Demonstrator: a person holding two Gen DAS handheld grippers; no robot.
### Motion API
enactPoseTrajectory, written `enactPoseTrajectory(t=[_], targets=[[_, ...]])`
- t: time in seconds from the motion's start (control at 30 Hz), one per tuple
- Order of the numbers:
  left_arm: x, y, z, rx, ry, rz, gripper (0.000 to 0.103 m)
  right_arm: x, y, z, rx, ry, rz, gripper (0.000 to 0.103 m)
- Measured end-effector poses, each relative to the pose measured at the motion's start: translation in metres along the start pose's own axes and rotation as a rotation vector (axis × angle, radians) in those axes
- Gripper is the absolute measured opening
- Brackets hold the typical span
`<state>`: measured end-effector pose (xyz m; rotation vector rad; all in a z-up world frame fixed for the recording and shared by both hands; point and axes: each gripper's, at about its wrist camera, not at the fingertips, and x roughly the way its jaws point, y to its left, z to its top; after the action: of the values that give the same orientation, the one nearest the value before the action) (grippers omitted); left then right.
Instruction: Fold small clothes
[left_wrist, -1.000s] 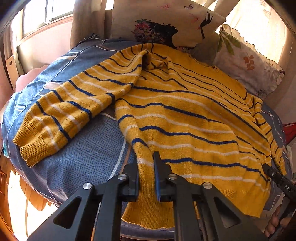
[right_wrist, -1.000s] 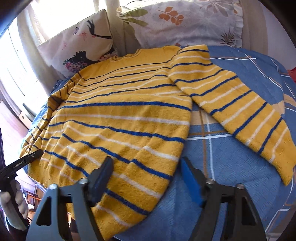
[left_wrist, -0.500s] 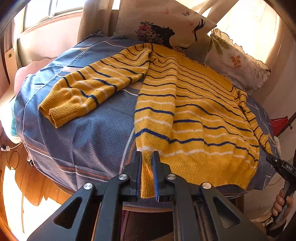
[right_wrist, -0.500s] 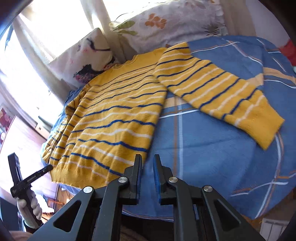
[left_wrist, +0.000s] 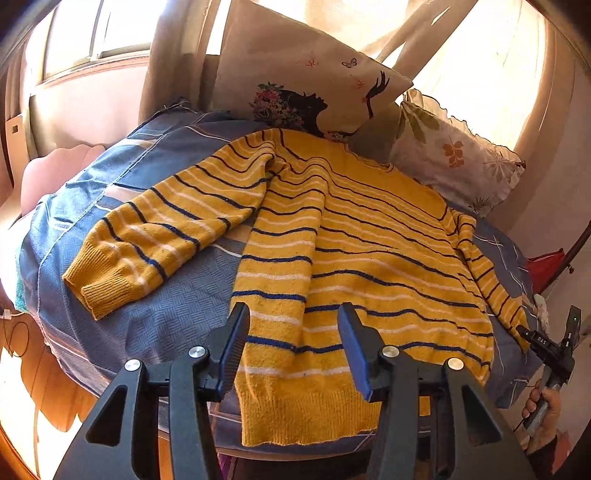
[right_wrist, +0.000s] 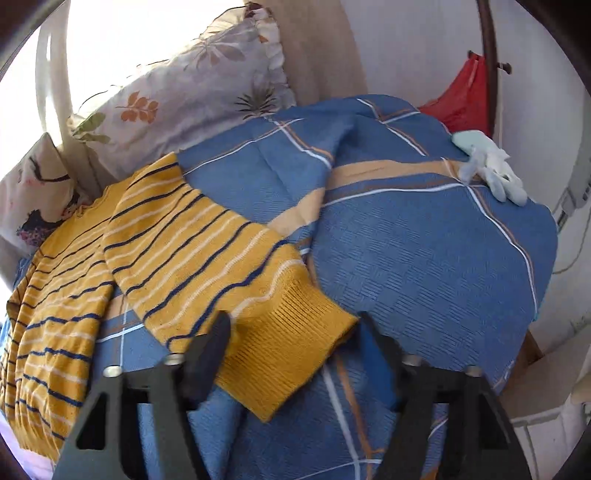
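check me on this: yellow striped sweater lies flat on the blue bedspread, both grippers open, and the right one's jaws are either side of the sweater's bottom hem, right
Not quite. In the right wrist view the right gripper has its open jaws either side of a sleeve cuff, not the bottom hem. The rest holds: the sweater lies on the blue bedspread, and the left gripper is open.

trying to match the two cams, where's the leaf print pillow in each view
Left wrist view: the leaf print pillow sits upper right, behind the sweater's far shoulder.
Right wrist view: the same pillow sits upper left, behind the sweater's sleeve.
Shared landmark: the pillow with the black silhouette print stands beside it, at top centre in the left view and on the left edge in the right view.
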<state>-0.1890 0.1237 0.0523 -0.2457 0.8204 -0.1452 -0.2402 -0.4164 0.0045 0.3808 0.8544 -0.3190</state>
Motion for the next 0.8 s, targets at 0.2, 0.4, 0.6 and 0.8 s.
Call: enactPoseTrajectory(t=[0.2,0.4,0.6,0.8], targets=[[0.016,0.001,0.015,-0.028,0.011,-0.008,0.049,-0.019,-0.019,0.028,0.047,-0.023,0.083,0.010],[0.026,0.018,0.026,-0.074,0.000,0.000,0.049,-0.059,-0.082,0.089,0.170,-0.174,-0.188,0.009],[0.035,0.037,0.034,-0.102,-0.015,0.023,0.049,-0.060,-0.061,0.133,0.165,-0.190,-0.210,0.009],[0.042,0.057,0.035,-0.135,-0.013,0.010,0.052,-0.022,0.086,0.154,-0.011,-0.079,0.124,0.009]])
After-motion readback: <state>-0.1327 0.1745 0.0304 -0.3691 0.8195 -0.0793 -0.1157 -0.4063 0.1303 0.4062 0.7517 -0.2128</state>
